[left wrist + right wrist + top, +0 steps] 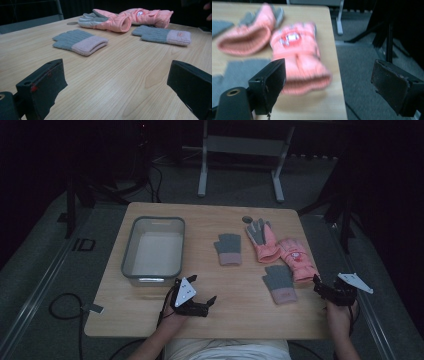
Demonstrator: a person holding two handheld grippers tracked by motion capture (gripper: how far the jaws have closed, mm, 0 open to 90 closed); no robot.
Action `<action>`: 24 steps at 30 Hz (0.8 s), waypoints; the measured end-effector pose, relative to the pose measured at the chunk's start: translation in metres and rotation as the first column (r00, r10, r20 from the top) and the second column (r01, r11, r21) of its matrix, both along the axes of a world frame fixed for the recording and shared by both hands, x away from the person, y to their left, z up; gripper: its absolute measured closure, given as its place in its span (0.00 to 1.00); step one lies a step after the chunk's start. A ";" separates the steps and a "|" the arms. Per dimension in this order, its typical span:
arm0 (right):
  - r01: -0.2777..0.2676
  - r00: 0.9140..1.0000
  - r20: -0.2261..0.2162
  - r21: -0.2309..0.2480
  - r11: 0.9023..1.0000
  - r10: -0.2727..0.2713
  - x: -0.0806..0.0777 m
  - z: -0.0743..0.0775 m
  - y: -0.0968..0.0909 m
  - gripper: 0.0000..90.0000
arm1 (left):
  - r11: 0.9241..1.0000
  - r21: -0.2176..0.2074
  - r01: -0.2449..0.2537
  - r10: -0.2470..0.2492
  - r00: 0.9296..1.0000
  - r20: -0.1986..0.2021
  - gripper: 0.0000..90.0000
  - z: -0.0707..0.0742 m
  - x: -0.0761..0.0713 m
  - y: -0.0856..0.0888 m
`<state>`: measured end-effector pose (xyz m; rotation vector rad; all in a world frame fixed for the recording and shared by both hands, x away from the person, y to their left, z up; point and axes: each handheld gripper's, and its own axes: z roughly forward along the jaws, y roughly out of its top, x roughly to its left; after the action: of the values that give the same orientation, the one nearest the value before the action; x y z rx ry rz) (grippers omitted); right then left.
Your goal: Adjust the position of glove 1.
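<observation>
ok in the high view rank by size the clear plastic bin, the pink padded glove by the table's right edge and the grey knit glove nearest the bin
1. Clear plastic bin, largest.
2. Pink padded glove.
3. Grey knit glove, slightly smaller.

In the right gripper view the pink gloves [299, 52] at centre left are smeared by motion blur, so the patch on the nearer one cannot be read. The grey glove [227, 72] at the left edge is cut off. In the left gripper view a hand [208, 11] is clipped at the upper right corner.
</observation>
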<state>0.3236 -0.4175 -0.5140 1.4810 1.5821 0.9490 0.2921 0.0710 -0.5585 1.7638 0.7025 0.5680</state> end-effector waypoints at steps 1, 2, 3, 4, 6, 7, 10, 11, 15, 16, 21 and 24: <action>0.000 1.000 0.000 0.000 1.000 0.000 0.000 0.000 0.000 0.14 | 1.000 0.000 0.000 0.000 1.000 0.000 0.01 0.000 0.000 0.000; -0.003 1.000 0.009 -0.004 1.000 0.003 0.000 0.004 0.001 0.14 | 1.000 0.000 0.000 0.000 1.000 0.000 0.01 0.000 0.000 0.000; -0.010 0.999 0.031 -0.015 1.000 0.010 0.002 0.016 0.004 0.14 | 1.000 0.001 0.000 0.000 1.000 0.001 0.01 0.000 0.000 0.000; -0.013 0.999 0.040 -0.017 1.000 0.014 0.003 0.021 0.005 0.14 | 1.000 0.001 0.000 0.000 1.000 0.002 0.01 0.000 0.000 0.000; -0.016 0.998 0.058 -0.021 1.000 0.017 0.005 0.031 0.007 0.14 | 1.000 0.001 0.002 -0.002 1.000 0.003 0.01 0.000 0.000 0.000; -0.018 0.998 0.062 -0.022 1.000 0.019 0.007 0.036 0.008 0.13 | 1.000 0.001 0.002 -0.002 1.000 0.003 0.01 0.000 0.000 0.000; -0.030 0.997 0.075 -0.013 0.999 0.031 0.012 0.048 0.012 0.13 | 1.000 0.000 0.001 -0.001 1.000 0.002 0.01 0.000 0.000 0.000; -0.032 0.996 0.082 -0.018 0.999 0.033 0.013 0.052 0.014 0.13 | 1.000 0.001 0.002 -0.002 1.000 0.003 0.01 0.000 0.000 0.000; -0.033 0.993 0.114 -0.043 0.999 0.038 0.019 0.068 0.022 0.13 | 1.000 0.002 0.003 -0.003 1.000 0.004 0.01 0.000 0.000 0.000; -0.036 0.992 0.119 -0.048 0.998 0.042 0.020 0.072 0.024 0.14 | 1.000 0.001 0.002 -0.002 1.000 0.003 0.01 0.000 0.000 0.000; -0.062 0.993 0.097 -0.064 0.996 0.068 0.033 0.091 0.036 0.15 | 1.000 0.003 0.002 -0.002 1.000 0.003 0.01 0.000 0.000 -0.001; -0.084 0.995 0.039 -0.083 0.993 0.088 0.042 0.100 0.045 0.15 | 1.000 0.006 0.004 -0.004 1.000 0.005 0.01 0.000 0.000 0.000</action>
<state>0.3661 -0.3725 -0.4139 1.3379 1.6454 0.9474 0.2918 0.0708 -0.5585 1.7685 0.6940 0.5717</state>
